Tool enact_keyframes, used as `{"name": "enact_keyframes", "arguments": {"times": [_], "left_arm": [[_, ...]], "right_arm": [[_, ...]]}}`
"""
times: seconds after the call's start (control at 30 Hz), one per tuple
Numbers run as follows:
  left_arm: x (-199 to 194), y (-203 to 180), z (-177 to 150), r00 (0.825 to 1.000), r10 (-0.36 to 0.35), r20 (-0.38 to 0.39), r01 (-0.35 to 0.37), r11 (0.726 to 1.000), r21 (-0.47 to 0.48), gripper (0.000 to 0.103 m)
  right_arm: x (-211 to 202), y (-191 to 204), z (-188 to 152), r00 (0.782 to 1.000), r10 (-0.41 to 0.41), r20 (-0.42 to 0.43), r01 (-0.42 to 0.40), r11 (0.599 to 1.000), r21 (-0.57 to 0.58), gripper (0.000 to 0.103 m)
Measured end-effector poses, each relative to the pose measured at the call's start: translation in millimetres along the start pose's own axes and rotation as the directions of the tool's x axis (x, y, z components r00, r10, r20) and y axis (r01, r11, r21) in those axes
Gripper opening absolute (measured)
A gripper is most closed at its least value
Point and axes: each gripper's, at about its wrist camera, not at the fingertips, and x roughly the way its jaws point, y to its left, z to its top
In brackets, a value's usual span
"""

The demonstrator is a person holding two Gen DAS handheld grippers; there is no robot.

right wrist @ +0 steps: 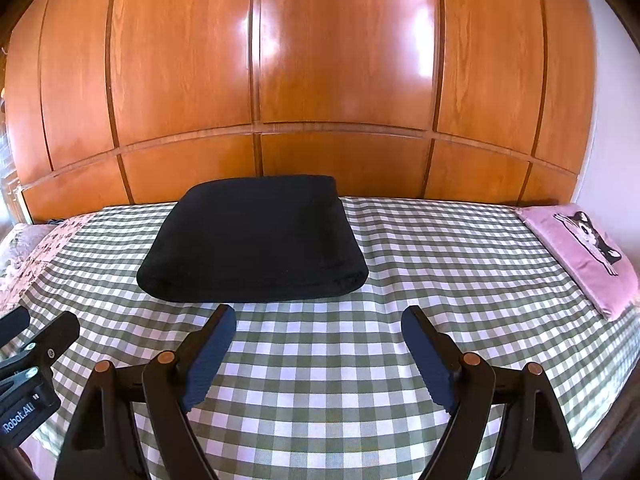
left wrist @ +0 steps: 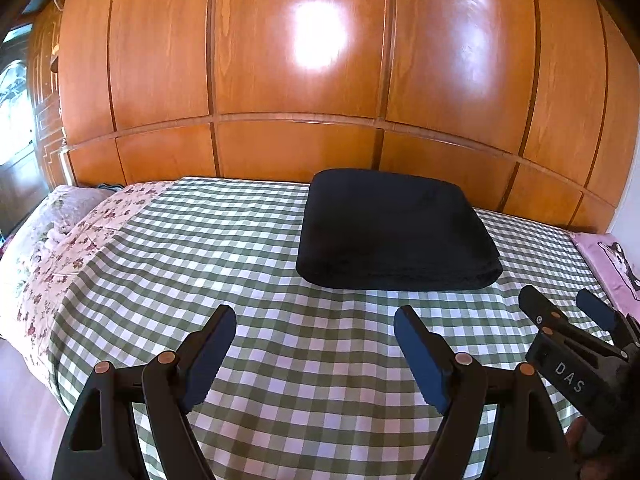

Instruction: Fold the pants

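Note:
The black pants [left wrist: 396, 232] lie folded into a neat rectangular bundle on the green-and-white checked bedspread [left wrist: 248, 264], toward the far side of the bed. They also show in the right wrist view [right wrist: 252, 240]. My left gripper [left wrist: 316, 316] is open and empty, hovering above the bedspread short of the bundle's near edge. My right gripper [right wrist: 318, 318] is open and empty too, just in front of the bundle's near right corner. Each gripper shows at the edge of the other's view: the right one [left wrist: 564, 300] and the left one [right wrist: 44, 324].
A glossy wooden wardrobe wall [left wrist: 320, 80] stands right behind the bed. A floral pillow [left wrist: 60, 248] lies at the left end. A pink cushion with a dog picture [right wrist: 588, 252] lies at the right end. The bed's near edge [right wrist: 592, 432] curves below the grippers.

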Motion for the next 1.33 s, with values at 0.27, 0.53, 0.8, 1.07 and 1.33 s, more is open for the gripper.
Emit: {"name": "enact_keyframes", "arguments": {"times": [0.27,0.53,0.8,1.07,1.33], "left_arm": [[0,0,0,1.000,0.002,-0.002,-0.002,1.000,0.000,0.082],[-5,0,1,1.000,0.008,0.010,-0.008,1.000,-0.003,0.082],[-10,-2,2,1.000,0.005,0.029,-0.006,1.000,0.012,0.082],[-11,-3,3,1.000,0.008,0.028,-0.008,1.000,0.019,0.082],[-6,0,3,0.999,0.015,0.039,-0.016,1.000,0.022,0.074]], "right_arm": [[2,1,-1,1.000,0.002,-0.002,-0.002,1.000,-0.004,0.085],[2,4,-2,1.000,0.002,-0.005,-0.002,1.000,-0.004,0.085],[2,4,-2,1.000,0.004,-0.005,-0.004,1.000,-0.005,0.085],[6,4,-4,1.000,0.007,-0.015,-0.007,1.000,-0.011,0.085],[16,0,-7,0.999,0.003,-0.037,-0.003,1.000,-0.009,0.085]]}}
